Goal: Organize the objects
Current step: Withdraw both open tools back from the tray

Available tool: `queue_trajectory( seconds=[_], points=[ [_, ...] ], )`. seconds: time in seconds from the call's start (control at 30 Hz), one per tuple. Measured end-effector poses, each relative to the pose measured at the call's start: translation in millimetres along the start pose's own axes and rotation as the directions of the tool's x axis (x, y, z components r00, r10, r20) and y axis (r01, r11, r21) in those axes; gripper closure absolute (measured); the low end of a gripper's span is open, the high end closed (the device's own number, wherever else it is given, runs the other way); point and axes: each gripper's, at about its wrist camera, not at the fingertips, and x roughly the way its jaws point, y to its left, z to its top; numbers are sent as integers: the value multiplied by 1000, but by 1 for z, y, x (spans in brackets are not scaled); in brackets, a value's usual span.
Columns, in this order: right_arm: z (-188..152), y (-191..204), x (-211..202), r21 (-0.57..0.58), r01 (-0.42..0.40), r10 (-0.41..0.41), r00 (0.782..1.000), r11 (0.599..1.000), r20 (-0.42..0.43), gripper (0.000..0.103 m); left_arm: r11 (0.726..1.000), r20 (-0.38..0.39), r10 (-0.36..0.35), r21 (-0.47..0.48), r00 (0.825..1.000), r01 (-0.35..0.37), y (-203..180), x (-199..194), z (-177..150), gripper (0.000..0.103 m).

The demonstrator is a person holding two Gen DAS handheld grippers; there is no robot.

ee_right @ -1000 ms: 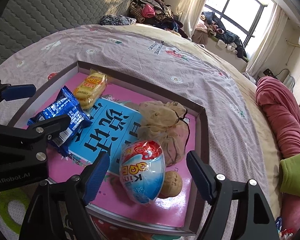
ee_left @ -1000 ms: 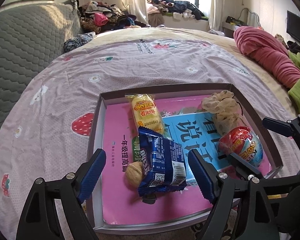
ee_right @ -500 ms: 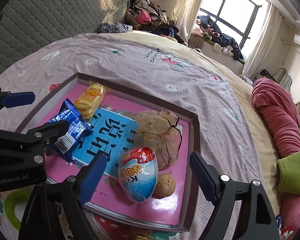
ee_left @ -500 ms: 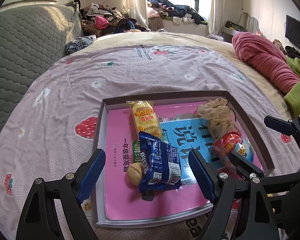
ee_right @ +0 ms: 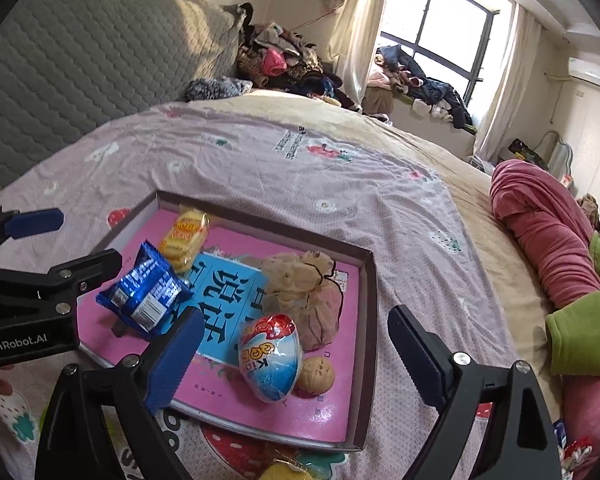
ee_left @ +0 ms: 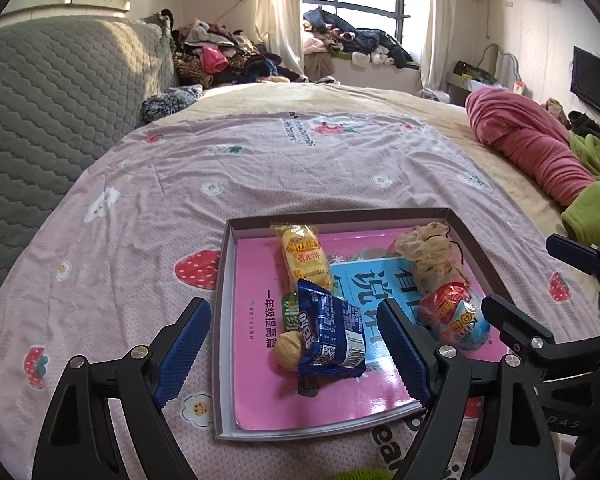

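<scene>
Snacks [ee_left: 330, 332] in box [ee_left: 221, 312]; pink bedding roll [ee_left: 528, 148] well apart.

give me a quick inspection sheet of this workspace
surface: lilac strawberry-print bedsheet, wrinkled
job's things: shallow brown cardboard box holds a pink book; on it a blue foil snack packet, yellow wrapped cake, beige mesh pouch, red-and-blue egg-shaped toy pack, two walnuts
clutter: pink rolled blanket, heaped clothes
grippers: left gripper open, empty; right gripper open, jaws just widened, nothing gripped
cables: wire on far wall
surroundings: grey quilted headboard, window
</scene>
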Motion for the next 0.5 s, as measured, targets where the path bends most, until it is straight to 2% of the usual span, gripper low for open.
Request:
queue_trajectory(
  seconds=[0.23, 0.43, 0.5],
  points=[
    [2, -9, -26, 34, -26, 25, 999, 999, 43, 7, 1000, 22, 21, 9, 1000, -21, -4, -19, -6, 17],
    [-3, -14, -58, 63, -13, 8, 997, 998, 71, 7, 999, -5, 37, 22, 999, -37, -8, -36, -27, 17],
    [-11, -18, -74, 85, -18, 10, 996, 996, 91, 3, 999, -5, 37, 26, 999, -37, -11, -46, -33, 17]
  ],
)
